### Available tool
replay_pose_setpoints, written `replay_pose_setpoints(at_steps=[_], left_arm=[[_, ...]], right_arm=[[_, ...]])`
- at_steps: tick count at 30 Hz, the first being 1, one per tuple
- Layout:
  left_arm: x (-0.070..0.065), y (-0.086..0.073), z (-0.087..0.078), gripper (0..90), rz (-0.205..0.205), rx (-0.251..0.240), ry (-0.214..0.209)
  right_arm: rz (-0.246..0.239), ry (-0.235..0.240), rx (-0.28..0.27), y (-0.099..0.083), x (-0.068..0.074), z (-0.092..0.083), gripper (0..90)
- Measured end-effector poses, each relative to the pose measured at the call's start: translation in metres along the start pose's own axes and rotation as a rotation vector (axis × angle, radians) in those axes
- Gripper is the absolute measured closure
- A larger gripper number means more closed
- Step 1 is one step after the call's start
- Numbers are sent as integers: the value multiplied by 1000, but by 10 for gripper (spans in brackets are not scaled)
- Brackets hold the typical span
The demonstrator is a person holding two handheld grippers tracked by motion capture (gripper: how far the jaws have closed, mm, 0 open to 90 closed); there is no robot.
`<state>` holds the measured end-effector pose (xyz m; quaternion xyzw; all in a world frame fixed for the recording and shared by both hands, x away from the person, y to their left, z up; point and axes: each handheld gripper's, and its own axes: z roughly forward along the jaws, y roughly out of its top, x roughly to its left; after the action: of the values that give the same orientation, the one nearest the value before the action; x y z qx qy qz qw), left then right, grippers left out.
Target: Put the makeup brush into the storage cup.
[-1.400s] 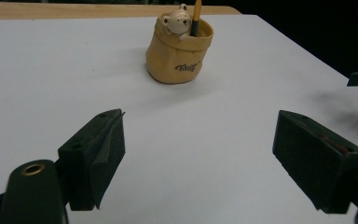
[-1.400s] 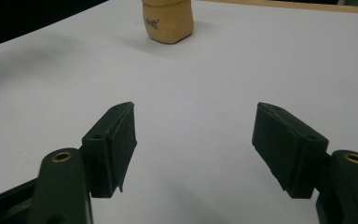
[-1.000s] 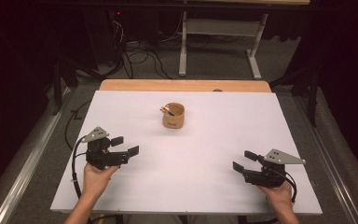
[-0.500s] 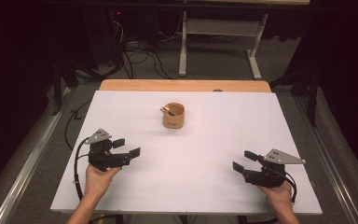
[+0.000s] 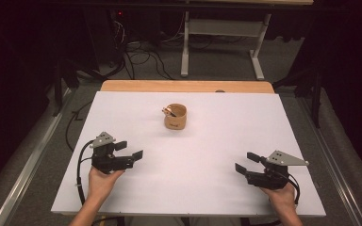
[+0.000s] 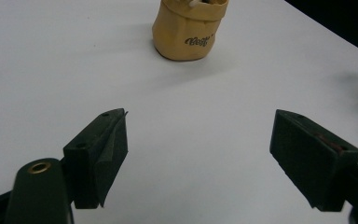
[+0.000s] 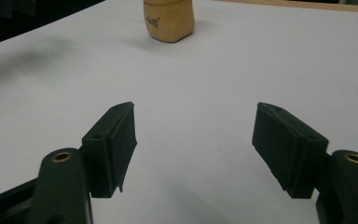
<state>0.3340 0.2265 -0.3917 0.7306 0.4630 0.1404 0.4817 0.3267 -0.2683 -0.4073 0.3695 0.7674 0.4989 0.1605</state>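
Toward the far middle of the white bench [image 5: 193, 188] sits a little tan pouch [image 5: 175, 117], upright, with some dark writing on its side that's too small and blurry to read. Something pokes out of its open top, maybe pens or sticks, can't really tell what. In the left gripper view the pouch's top is cut off by the frame edge, and in the right gripper view you only get its lower half.

Both grippers are well apart from it, down at the near edge. The left gripper [image 5: 131, 150] is held in a hand at the left, jaws spread wide with nothing between them, pointing roughly toward the middle. The right gripper [image 5: 246, 162] is the same deal on the right side: jaws released, empty, bare bench between them. Beyond the bench it's dark floor with cables [image 5: 141, 61] and a table frame [image 5: 226, 37], hard to make out much.
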Motion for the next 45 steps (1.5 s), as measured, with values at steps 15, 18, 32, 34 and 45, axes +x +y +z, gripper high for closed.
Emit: replay_pose_setpoints(at_steps=[15,18,32,34,45], left_arm=[[0,-6,3,198,0,2,2],[1,-8,3,198,0,2,3],[-1,-15,7,204,12,-18,25],[0,-15,7,205,11,-18,24],[1,-21,4,212,1,-40,32]], right_arm=[[-1,-1,9,0,1,2,323],[-2,-1,7,0,0,1,322],[-2,0,8,0,0,1,322],[0,0,10,-1,1,2,322],[-2,-9,15,-1,0,2,322]])
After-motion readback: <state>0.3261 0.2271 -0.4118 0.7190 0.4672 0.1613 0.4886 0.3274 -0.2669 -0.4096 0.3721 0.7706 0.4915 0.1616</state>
